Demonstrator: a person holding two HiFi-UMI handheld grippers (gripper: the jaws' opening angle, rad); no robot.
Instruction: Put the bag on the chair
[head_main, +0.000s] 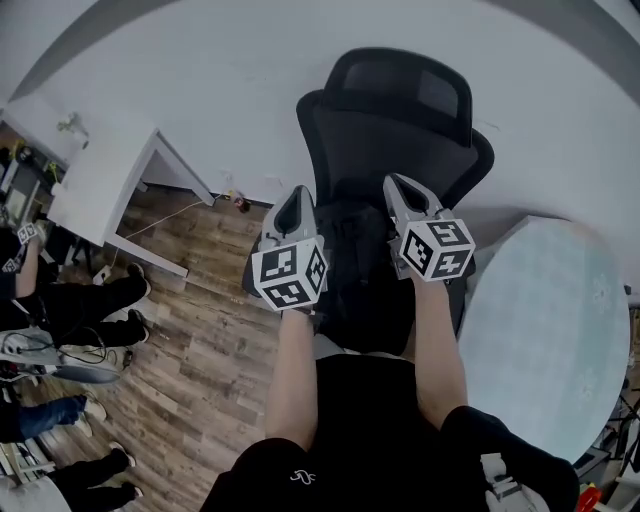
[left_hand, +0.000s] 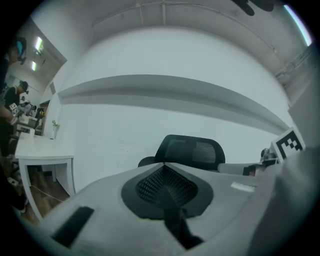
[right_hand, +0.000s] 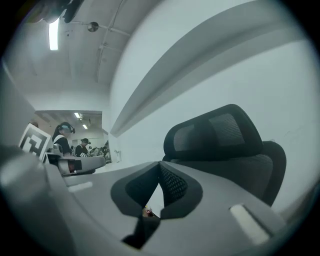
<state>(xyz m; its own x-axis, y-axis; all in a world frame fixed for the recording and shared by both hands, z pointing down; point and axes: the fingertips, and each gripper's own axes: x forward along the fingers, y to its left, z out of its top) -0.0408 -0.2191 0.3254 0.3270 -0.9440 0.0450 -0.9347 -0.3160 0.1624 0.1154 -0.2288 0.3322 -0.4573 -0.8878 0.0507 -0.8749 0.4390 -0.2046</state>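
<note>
A black office chair (head_main: 400, 110) stands against the white wall, with its mesh back facing me. The black bag (head_main: 355, 285) lies low between my two forearms, in front of the chair back. It hides the seat, so I cannot tell whether it rests there. My left gripper (head_main: 297, 195) is at the bag's left and is shut. My right gripper (head_main: 398, 183) is at the bag's right and is also shut. In the left gripper view the gripper (left_hand: 164, 165) points at the chair's headrest (left_hand: 190, 150), pads pressed together. The right gripper (right_hand: 160, 164) faces the chair back (right_hand: 225, 140). No strap shows between either pair of pads.
A white desk (head_main: 100, 185) stands at the left by the wall, with a cable on the wooden floor (head_main: 200, 340) beside it. A round pale table (head_main: 545, 330) is close on the right. People's legs (head_main: 70, 300) are at the far left.
</note>
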